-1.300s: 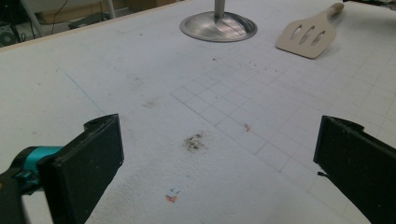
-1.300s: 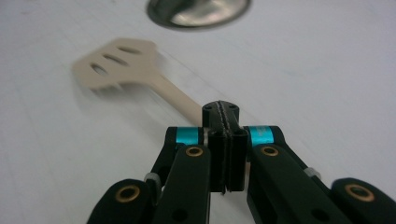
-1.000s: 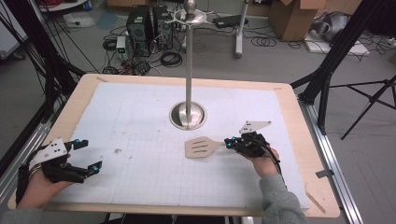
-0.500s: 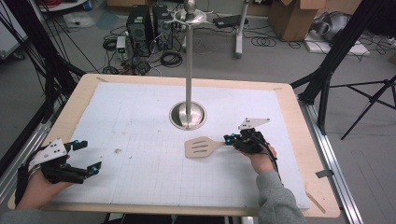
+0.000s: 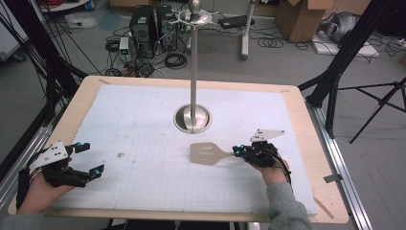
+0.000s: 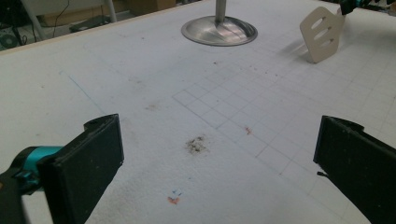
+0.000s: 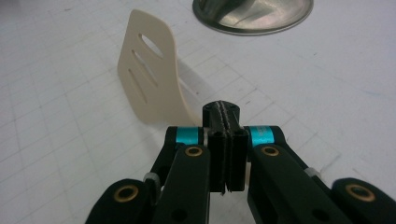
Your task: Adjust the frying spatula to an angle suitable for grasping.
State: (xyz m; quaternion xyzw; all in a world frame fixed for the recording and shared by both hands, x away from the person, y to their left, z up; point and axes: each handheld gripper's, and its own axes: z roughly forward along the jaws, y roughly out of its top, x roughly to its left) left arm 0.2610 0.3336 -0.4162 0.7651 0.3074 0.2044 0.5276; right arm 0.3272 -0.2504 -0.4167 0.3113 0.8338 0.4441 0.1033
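— Two tools were over the desk [image 5: 306, 124] when I looked. The right tool [image 5: 238, 151] had its jaws pressed tight together on the handle of a cream slotted spatula [image 5: 206, 153].

— And where was the spatula itself?

— Out in front of the right tool, near the middle of the desk and just on the person's side of the round steel base of the pole stand [image 5: 192, 120]. In the right gripper view the spatula [image 7: 149, 74] stood on edge, slots facing sideways, its lower edge close to the white gridded mat [image 5: 143, 120]; whether it touched, I could not tell. The handle vanished between the closed pads.

— The other hand?

— The left tool [image 5: 91, 160] sat near the front left corner, well apart from the spatula, its jaws spread wide with nothing between them. In the left gripper view the left tool [image 6: 210, 154] framed bare mat and a dark smudge [image 6: 197, 145], with the spatula [image 6: 322, 35] and the stand's base [image 6: 219, 31] far off.
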